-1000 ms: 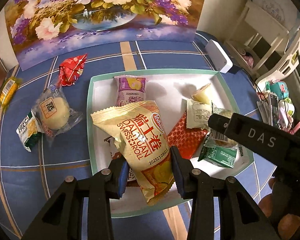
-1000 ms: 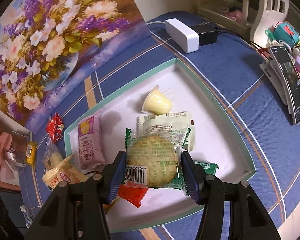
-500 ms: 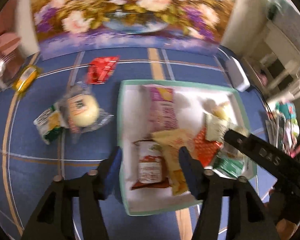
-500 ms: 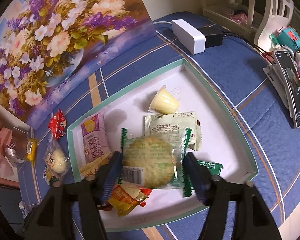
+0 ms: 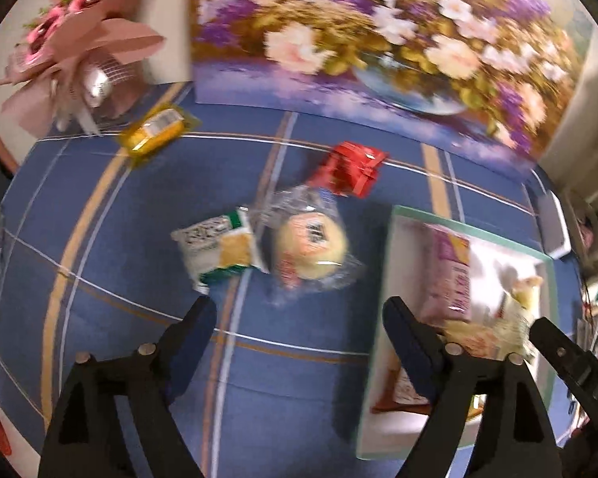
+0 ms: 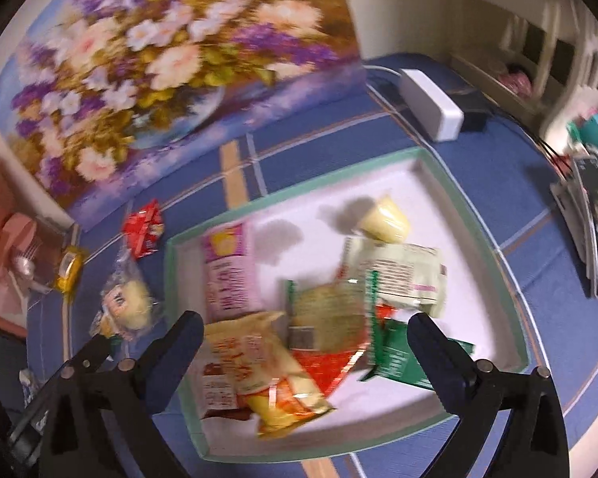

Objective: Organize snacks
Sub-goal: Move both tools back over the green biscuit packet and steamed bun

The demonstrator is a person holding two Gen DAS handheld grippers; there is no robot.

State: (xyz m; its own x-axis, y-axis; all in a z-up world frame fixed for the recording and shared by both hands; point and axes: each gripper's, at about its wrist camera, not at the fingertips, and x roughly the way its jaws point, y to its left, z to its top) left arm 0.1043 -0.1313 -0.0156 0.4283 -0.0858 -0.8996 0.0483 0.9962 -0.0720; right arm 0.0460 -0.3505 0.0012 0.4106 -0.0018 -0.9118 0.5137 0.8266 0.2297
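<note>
Left gripper [image 5: 295, 330]: jaws opening, nothing between them, over the blue cloth [image 5: 139, 239]; round bun in clear wrap [image 5: 311, 247] just ahead, green-white packet [image 5: 219, 247] beside it, red packet [image 5: 349, 169] and yellow packet [image 5: 157, 131] farther off. Right gripper [image 6: 305, 342]: jaws opening, empty, above the white tray [image 6: 474, 215]; round cracker packet [image 6: 331, 314] and yellow swiss-roll bag [image 6: 267, 370] lie in the tray beneath the gap.

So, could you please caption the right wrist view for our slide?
Right gripper, jaws opening, empty above the snack-filled tray.
</note>
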